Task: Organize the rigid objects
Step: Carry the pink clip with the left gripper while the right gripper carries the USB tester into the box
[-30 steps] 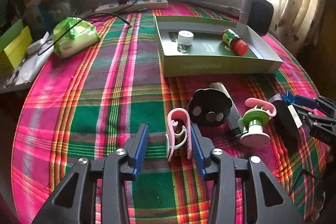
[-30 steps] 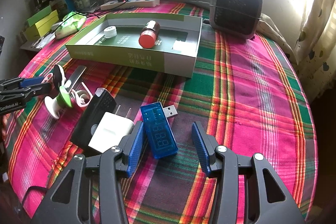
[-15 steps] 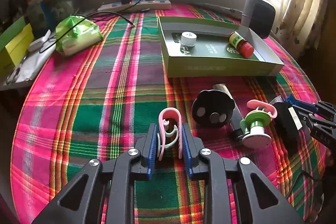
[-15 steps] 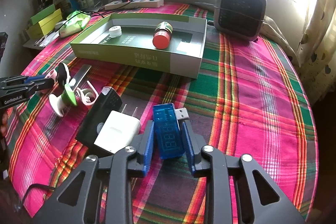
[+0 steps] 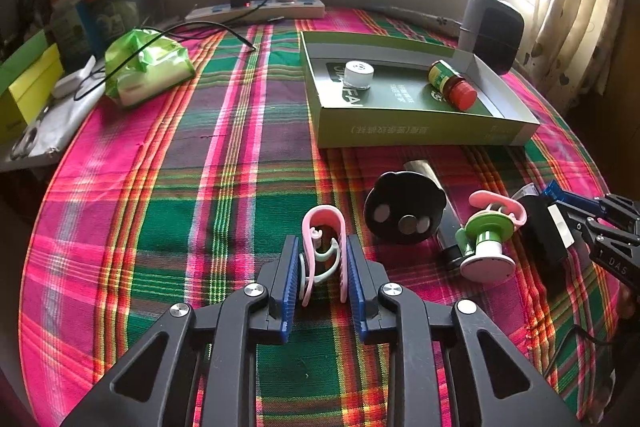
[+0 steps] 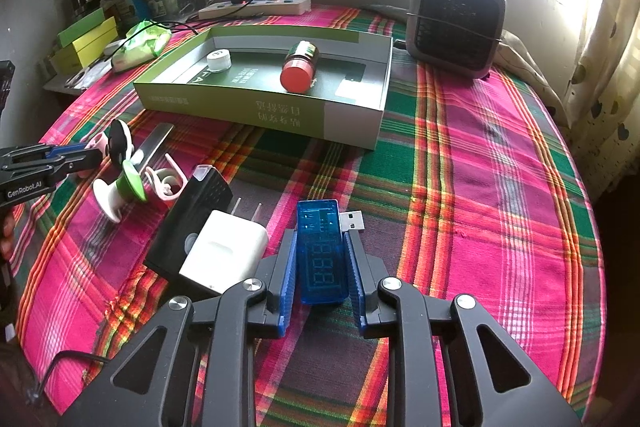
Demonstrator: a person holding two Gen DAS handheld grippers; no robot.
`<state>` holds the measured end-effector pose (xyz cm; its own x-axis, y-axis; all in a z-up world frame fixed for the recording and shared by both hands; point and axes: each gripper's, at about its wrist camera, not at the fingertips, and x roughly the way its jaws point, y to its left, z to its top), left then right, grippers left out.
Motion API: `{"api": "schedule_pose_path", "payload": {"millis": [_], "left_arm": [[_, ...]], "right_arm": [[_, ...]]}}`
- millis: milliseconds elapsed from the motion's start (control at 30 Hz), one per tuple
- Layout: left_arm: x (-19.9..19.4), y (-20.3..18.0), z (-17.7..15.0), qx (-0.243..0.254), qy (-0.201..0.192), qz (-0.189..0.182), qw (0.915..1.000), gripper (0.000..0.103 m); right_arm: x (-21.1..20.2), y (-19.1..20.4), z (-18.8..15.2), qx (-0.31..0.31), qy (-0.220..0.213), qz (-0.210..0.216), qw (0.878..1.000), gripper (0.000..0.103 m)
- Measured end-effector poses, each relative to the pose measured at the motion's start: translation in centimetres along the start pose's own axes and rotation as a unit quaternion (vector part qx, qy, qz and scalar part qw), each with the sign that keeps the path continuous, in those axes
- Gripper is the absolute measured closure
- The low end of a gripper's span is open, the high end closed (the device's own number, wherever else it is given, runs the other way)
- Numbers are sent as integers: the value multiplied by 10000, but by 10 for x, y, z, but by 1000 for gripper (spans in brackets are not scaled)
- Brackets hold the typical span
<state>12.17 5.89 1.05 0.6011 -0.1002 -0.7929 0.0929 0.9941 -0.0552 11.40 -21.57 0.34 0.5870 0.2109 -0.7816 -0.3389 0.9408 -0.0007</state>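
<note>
My left gripper [image 5: 322,249] is shut on a pink clip [image 5: 324,231] low over the plaid cloth. My right gripper [image 6: 320,245] is shut on a blue USB meter [image 6: 320,249], its plug pointing forward. A green box tray [image 5: 400,131] holds a white cap [image 5: 359,74] and a red-capped bottle [image 5: 452,85]; the tray also shows in the right wrist view [image 6: 256,107]. A black disc [image 5: 404,207], a green and white spool [image 5: 486,247] and a second pink clip [image 5: 498,203] lie right of the left gripper.
A white charger [image 6: 224,251] on a black box [image 6: 192,215] lies just left of the right gripper. A small grey heater [image 6: 456,23] stands behind the tray. A power strip [image 6: 256,7], a green packet [image 5: 148,71] and yellow boxes [image 6: 86,41] sit at the back left.
Both grippers went from open to shut: the left closed on the pink clip, the right on the blue USB meter. Both then lifted or drew back slightly.
</note>
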Motion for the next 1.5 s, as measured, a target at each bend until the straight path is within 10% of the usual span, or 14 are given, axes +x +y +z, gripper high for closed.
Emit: {"api": "schedule_pose_path", "payload": {"millis": [1500], "left_arm": [[3, -35, 100, 435, -568, -555, 9959, 81]], "right_arm": [[4, -9, 94, 157, -502, -17, 9986, 79]]}}
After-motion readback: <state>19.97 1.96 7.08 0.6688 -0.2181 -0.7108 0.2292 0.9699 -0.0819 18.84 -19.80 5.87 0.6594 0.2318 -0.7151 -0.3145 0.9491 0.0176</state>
